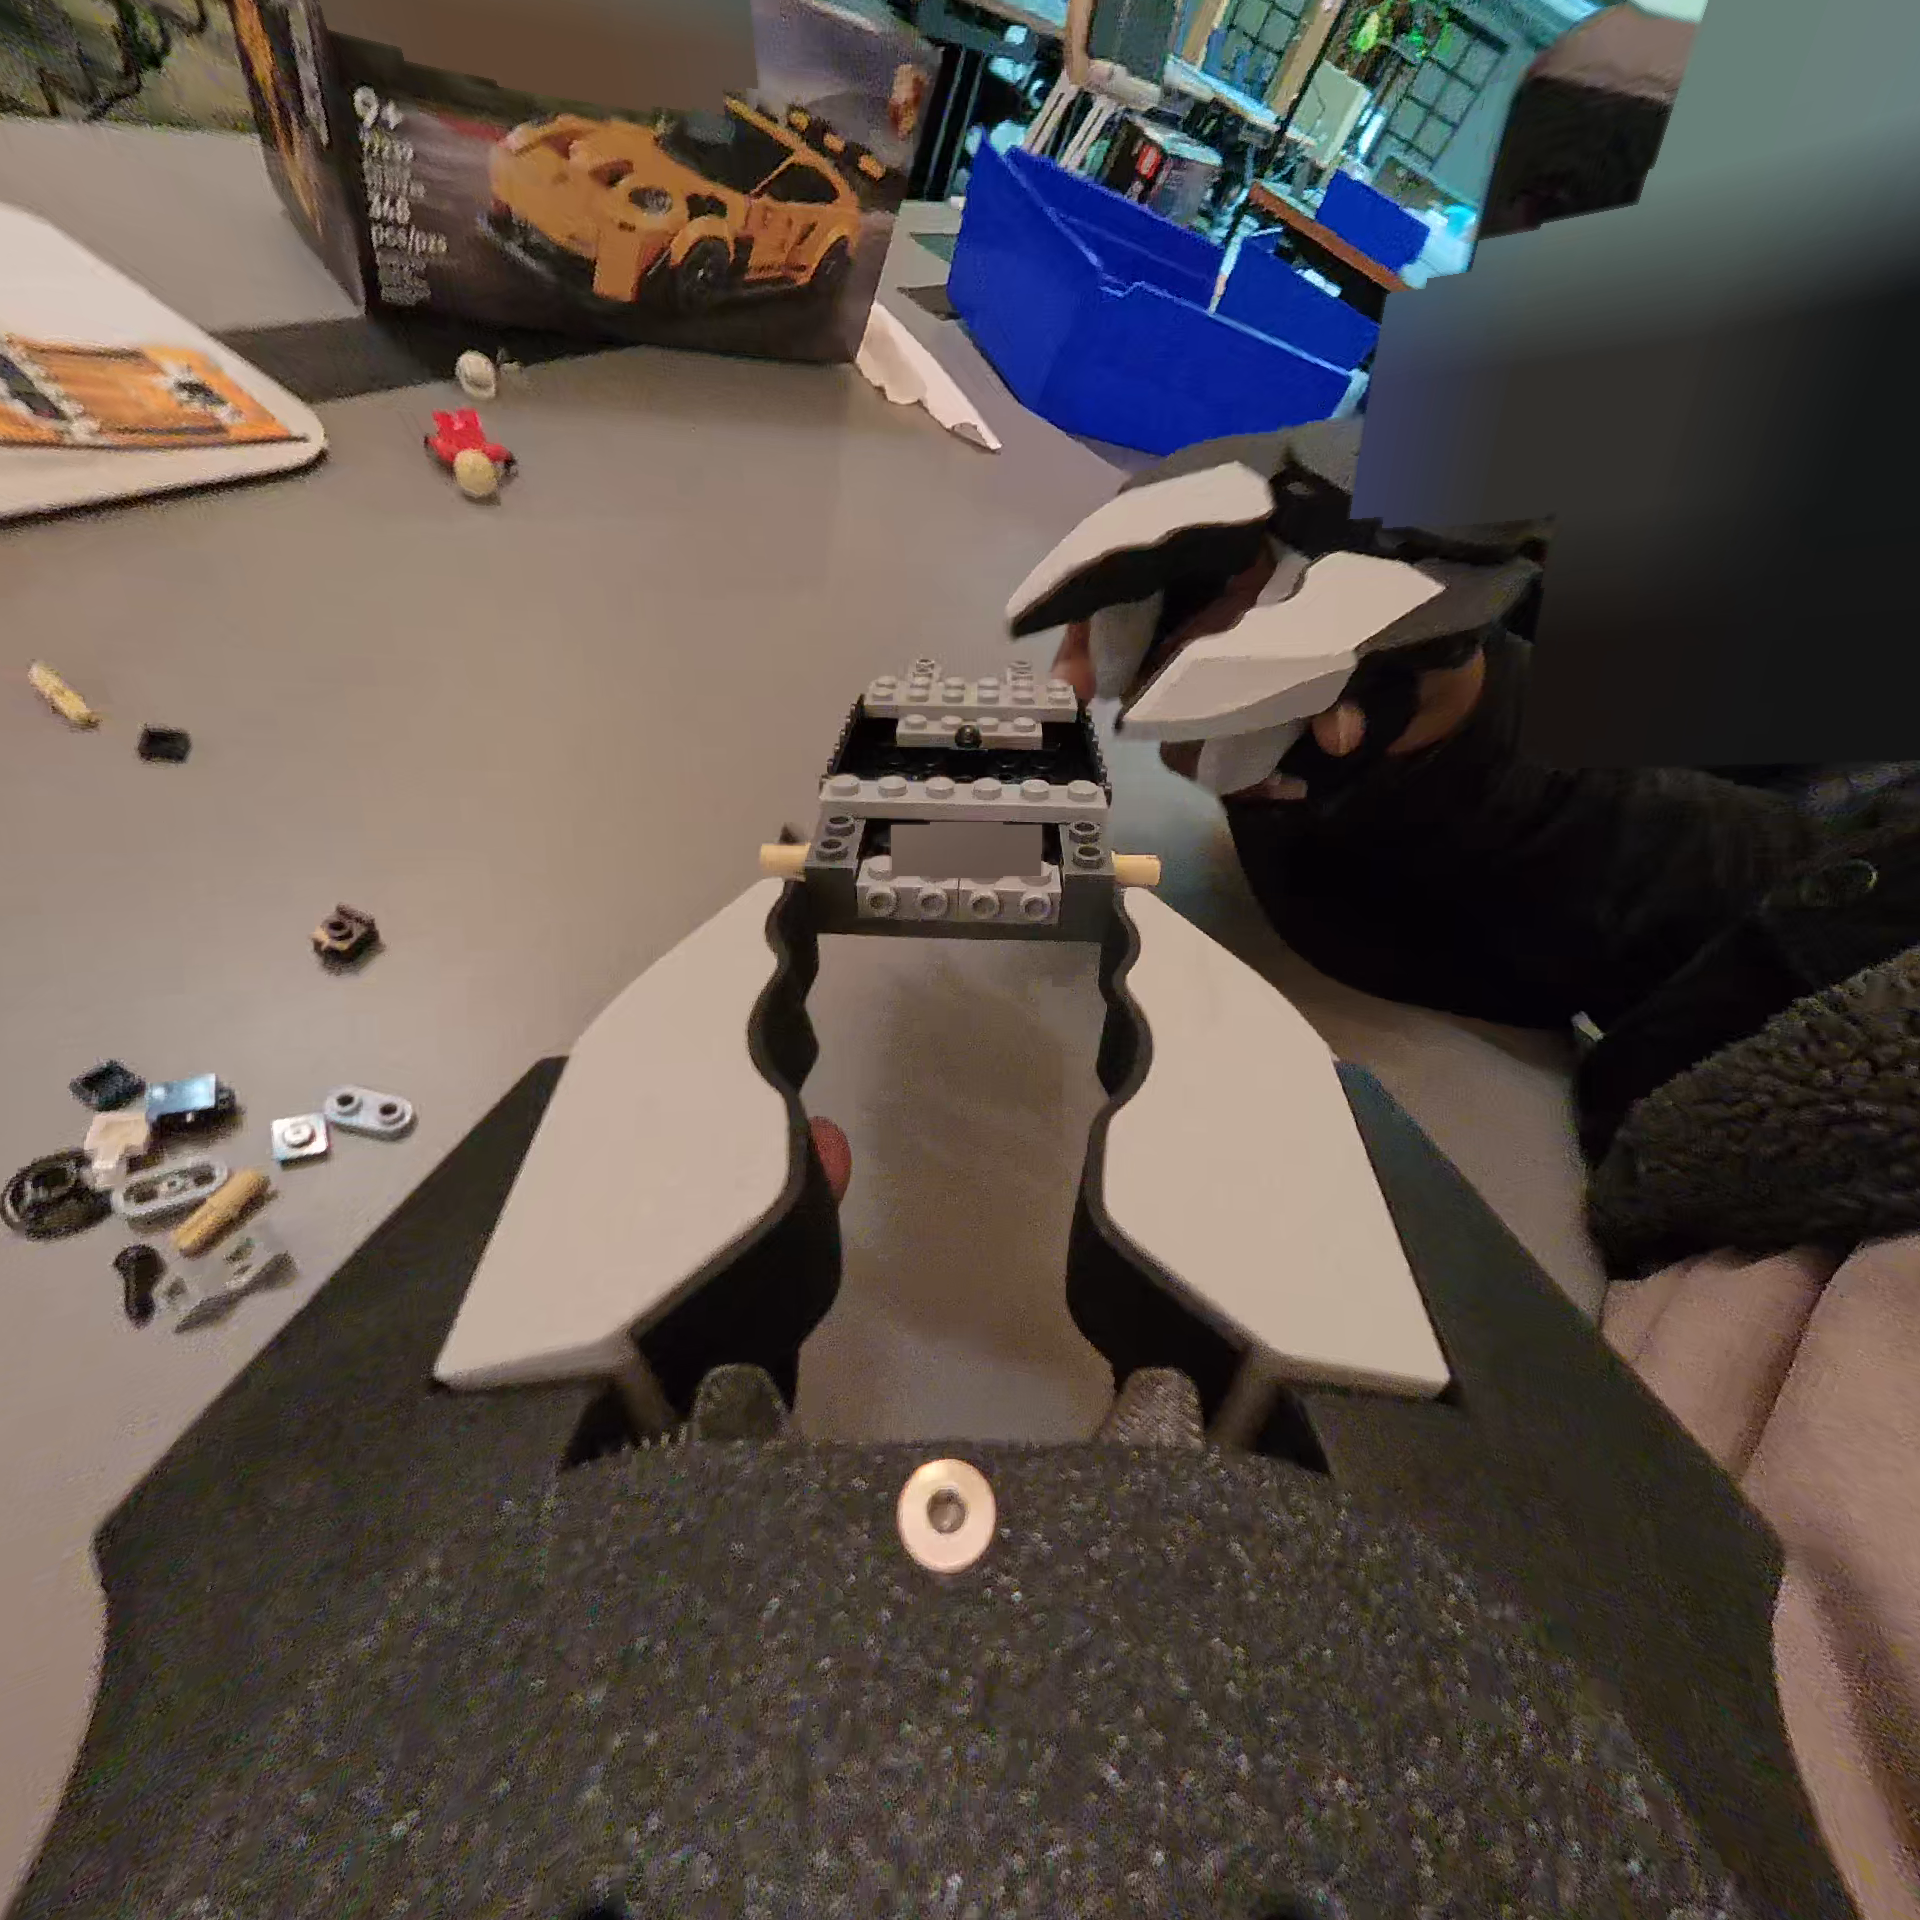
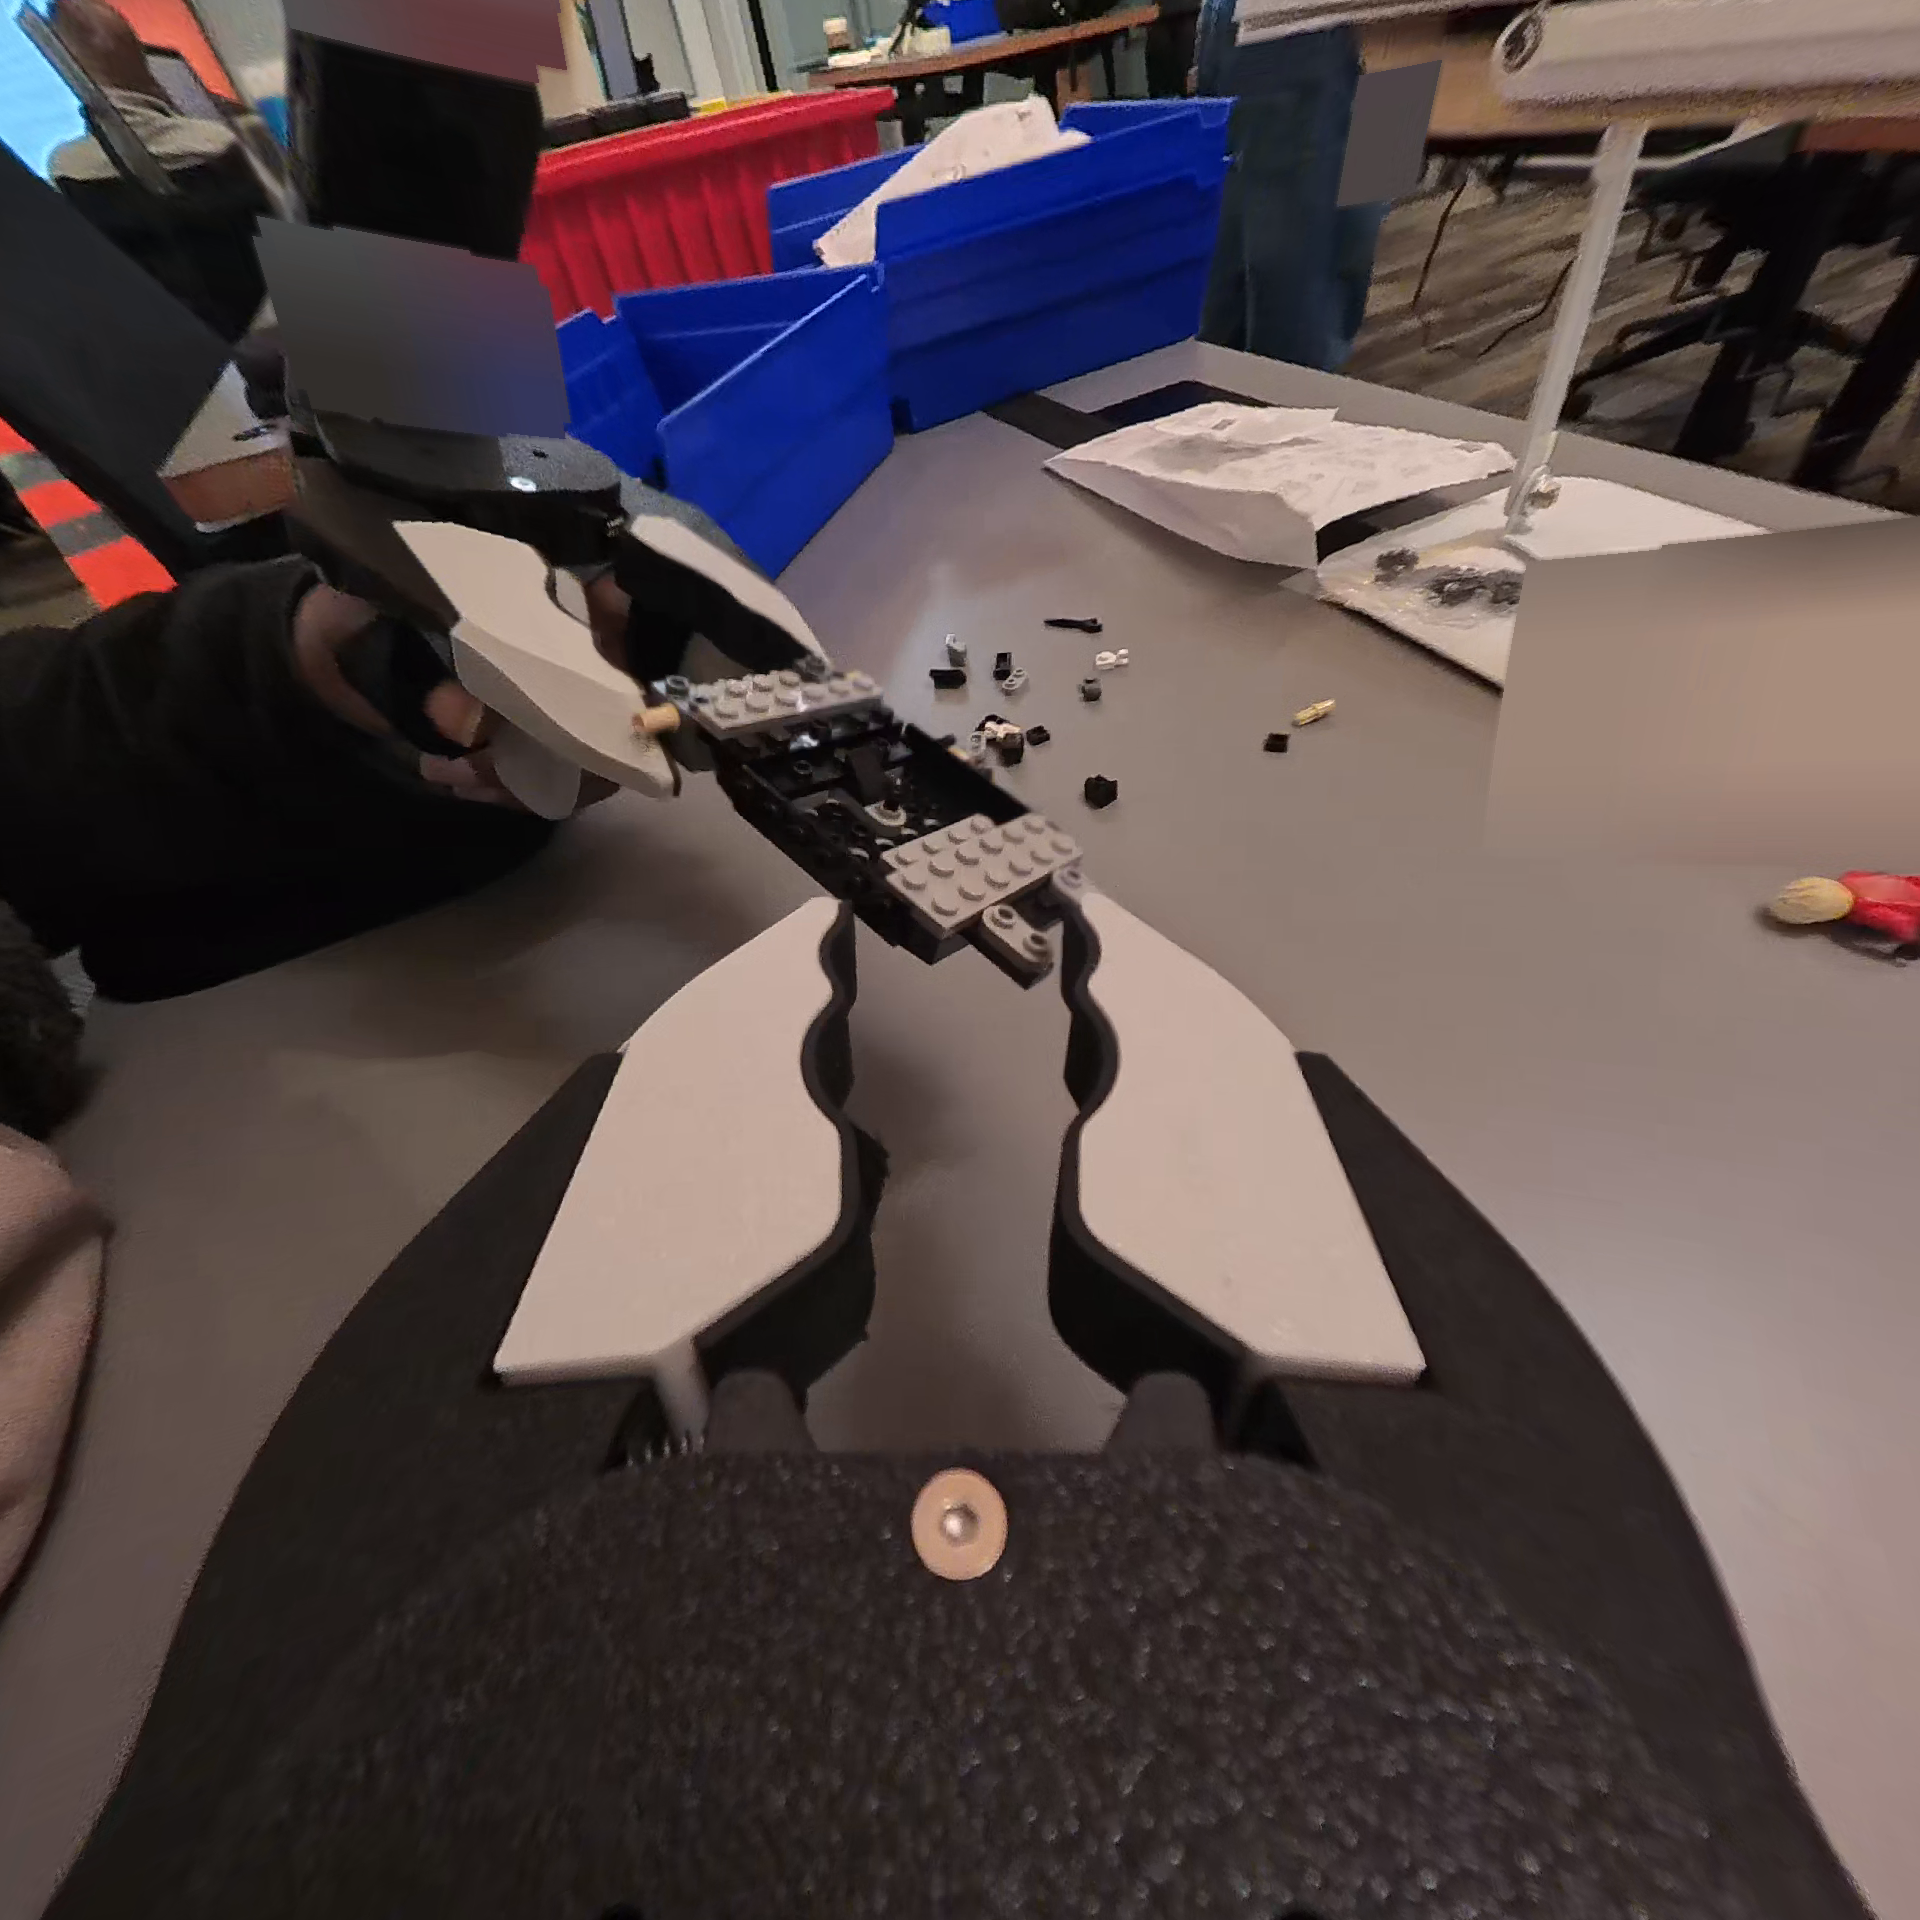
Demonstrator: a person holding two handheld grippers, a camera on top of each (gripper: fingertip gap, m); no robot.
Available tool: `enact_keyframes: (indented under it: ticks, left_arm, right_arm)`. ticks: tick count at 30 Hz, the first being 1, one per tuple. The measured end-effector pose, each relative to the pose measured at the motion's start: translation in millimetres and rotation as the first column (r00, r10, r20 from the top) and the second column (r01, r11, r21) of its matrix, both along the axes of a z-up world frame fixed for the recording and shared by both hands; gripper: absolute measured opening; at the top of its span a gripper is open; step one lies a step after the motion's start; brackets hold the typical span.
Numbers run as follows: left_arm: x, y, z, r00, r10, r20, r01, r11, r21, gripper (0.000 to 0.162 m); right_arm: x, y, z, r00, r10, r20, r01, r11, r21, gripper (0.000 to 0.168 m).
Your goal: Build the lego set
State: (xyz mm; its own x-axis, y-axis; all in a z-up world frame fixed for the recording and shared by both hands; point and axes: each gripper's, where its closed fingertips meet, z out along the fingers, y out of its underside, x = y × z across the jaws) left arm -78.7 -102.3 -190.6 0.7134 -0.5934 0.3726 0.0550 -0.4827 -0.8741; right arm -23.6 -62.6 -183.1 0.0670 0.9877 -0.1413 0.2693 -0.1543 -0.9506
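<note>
Partly built car chassis (image 1: pixel 961 821), held above the grey counter (image 1: pixel 644 644) by the left claw (image 1: pixel 951 914), which is clenched on the near end of the chassis, one fingertip against each side. The right claw (image 2: pixel 961 940) sits at the opposite end: its fingertips flank the grey plates there and seem to touch or nearly touch them, but whether it is gripping cannot be told.

Progress, as a judgement: the build is at an early stage. The chassis is a long black frame with studded grey plates at both ends, a small dark ball-headed part in its open middle, and a tan axle pin (image 1: pixel 1138 868) projecting from each side just ahead of the left claw's tips. No wheels, orange bodywork or roof are fitted, whereas the set box (image 1: pixel 623 208), well beyond the left claw, pictures a complete orange car.

Remaining stock: loose small parts (image 1: pixel 177 1174) lie scattered on the counter left of the left claw, in black, grey and tan. They include rounded plates, a ring-shaped piece and a ribbed tan pin. A red minifigure (image 1: pixel 470 447) lies farther ahead-left. An open instruction booklet (image 1: pixel 135 400) lies at the far left, and blue bins (image 1: pixel 1122 343) stand beyond.

Materials: the bricks are hard, glossy, studded plastic. The claw fingers are matte grey with wavy black inner pads; the claw bodies are rough-textured black.
</note>
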Motion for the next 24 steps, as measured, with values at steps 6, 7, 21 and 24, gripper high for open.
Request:
enact_keyframes:
  ticks: [6, 7, 21, 24]
  left_arm:
    - [-2, 0, -12, 0.999, 0.024, -0.046, -0.028, 0.996, -0.09, 0.053]
    - [-2, -1, -14, 0.998, 0.021, -0.065, -0.027, 0.994, -0.101, 0.053]
    - [1, -14, -22, 0.969, -0.017, -0.247, -0.017, 0.991, -0.133, 0.053]
    - [2, -16, -22, 0.965, -0.026, -0.26, -0.009, 0.991, -0.135, 0.053]
  right_arm:
    - [-5, -9, 14, 0.997, -0.008, 0.075, -0.012, 0.965, 0.264, 0.024]
    - [-10, -15, 11, 0.995, 0.004, 0.104, -0.037, 0.95, 0.31, 0.023]
    - [-38, -51, -10, 0.929, 0.17, 0.328, -0.327, 0.794, 0.513, 0.014]
    - [-38, -55, -14, 0.908, 0.188, 0.375, -0.376, 0.76, 0.53, 0.014]
